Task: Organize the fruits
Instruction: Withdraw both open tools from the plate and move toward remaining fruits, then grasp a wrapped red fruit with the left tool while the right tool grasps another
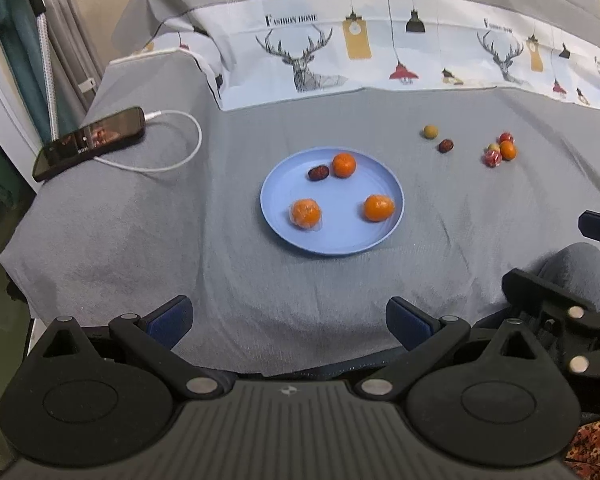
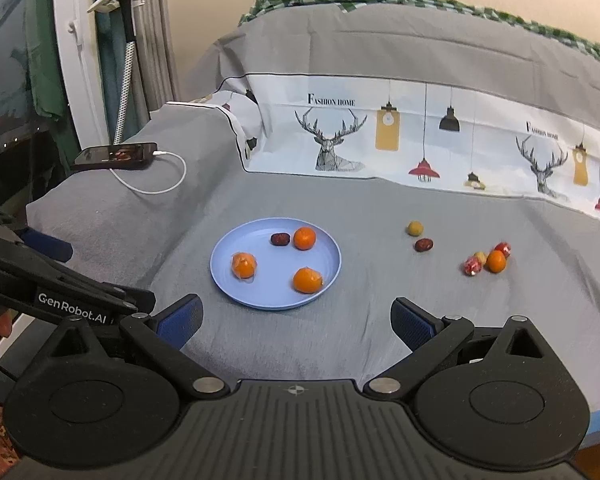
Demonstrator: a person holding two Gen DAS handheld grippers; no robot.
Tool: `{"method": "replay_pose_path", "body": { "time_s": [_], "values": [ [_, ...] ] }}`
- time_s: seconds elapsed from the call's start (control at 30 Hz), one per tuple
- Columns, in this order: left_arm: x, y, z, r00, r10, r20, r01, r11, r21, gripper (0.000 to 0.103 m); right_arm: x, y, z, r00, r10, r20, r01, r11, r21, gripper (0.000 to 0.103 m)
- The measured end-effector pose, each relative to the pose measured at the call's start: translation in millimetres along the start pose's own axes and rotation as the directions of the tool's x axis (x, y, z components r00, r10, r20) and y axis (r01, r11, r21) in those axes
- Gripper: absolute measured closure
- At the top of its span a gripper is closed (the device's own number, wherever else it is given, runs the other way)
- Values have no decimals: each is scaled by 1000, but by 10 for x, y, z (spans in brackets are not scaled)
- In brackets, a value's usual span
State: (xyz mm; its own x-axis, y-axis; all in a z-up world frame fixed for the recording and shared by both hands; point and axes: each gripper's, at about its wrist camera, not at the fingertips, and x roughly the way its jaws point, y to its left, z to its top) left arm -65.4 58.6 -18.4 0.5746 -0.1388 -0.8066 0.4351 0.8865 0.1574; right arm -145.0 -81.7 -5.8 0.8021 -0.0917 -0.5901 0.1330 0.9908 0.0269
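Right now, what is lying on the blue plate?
On the blue plate lie three oranges, one of them in clear wrap, and one dark red date. Anything under the fruits is hidden.

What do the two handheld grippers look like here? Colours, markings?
Both are matte black plastic. The left gripper and the right gripper each have a ribbed centre plate with a small crosshair mark, round side discs, silver pivot pins and blue finger pads. The left one's side reads "GenRobot.AI" in white. A grey sleeve shows.
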Motion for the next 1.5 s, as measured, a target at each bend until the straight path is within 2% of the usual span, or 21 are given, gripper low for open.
{"method": "replay_pose_path", "body": {
  "time_s": [0.23, 0.33, 0.47, 0.63, 0.77, 0.9, 0.97, 1.07, 1.2, 1.33, 1.4, 1.43, 1.47, 1.5],
  "values": [
    [203, -100, 128, 999, 14, -45, -13, 1000, 27, 0, 135, -265, -46, 1000, -7, -23, 9, 994, 111, 3],
    [313, -239, 255, 999, 9, -45, -6, 999, 44, 0, 199, -496, -58, 998, -62, -20, 64, 980, 186, 3],
    [510, -524, 463, 998, -38, -58, 42, 997, 71, 0, 287, -852, -116, 988, -144, -53, 154, 944, 292, 3],
    [821, -1048, 802, 989, -140, -57, 145, 984, 101, 0, 360, -1381, -141, 963, -263, -63, 267, 888, 374, 3],
    [1114, -1572, 1092, 977, -211, -30, 213, 965, 151, 0, 521, -1886, -64, 934, -355, -47, 347, 866, 359, 3],
    [1517, -2106, 1352, 963, -270, -17, 267, 940, 212, 0, 916, -2551, 48, 905, -424, -35, 411, 850, 329, 2],
    [1793, -2395, 1475, 955, -297, -20, 292, 924, 248, 0, 1193, -2857, 87, 900, -430, -64, 427, 846, 319, 2],
    [2178, -2738, 1609, 949, -313, -48, 313, 903, 296, 0, 1702, -3314, 139, 909, -406, -96, 416, 861, 292, 2],
    [2635, -3087, 1738, 943, -322, -84, 329, 869, 370, 0, 2342, -3717, 169, 912, -386, -137, 406, 894, 188, 3],
    [2923, -3221, 1838, 924, -368, -107, 379, 835, 399, 0, 2769, -3866, 134, 957, -241, -161, 253, 966, 58, 4],
    [2994, -3240, 1856, 911, -397, -108, 405, 819, 406, 1, 2917, -3789, 97, 972, -188, -143, 186, 982, -24, 5],
    [3014, -3258, 1858, 907, -409, -101, 412, 812, 414, 3, 2977, -3746, 84, 977, -164, -138, 159, 986, -50, 4],
    [3028, -3269, 1861, 904, -417, -90, 414, 805, 426, 10, 3011, -3723, 75, 982, -149, -117, 142, 988, -62, 4],
    [3036, -3291, 1865, 903, -422, -82, 412, 797, 442, 21, 3045, -3706, 68, 986, -140, -95, 134, 989, -66, 3]
  ]
}}
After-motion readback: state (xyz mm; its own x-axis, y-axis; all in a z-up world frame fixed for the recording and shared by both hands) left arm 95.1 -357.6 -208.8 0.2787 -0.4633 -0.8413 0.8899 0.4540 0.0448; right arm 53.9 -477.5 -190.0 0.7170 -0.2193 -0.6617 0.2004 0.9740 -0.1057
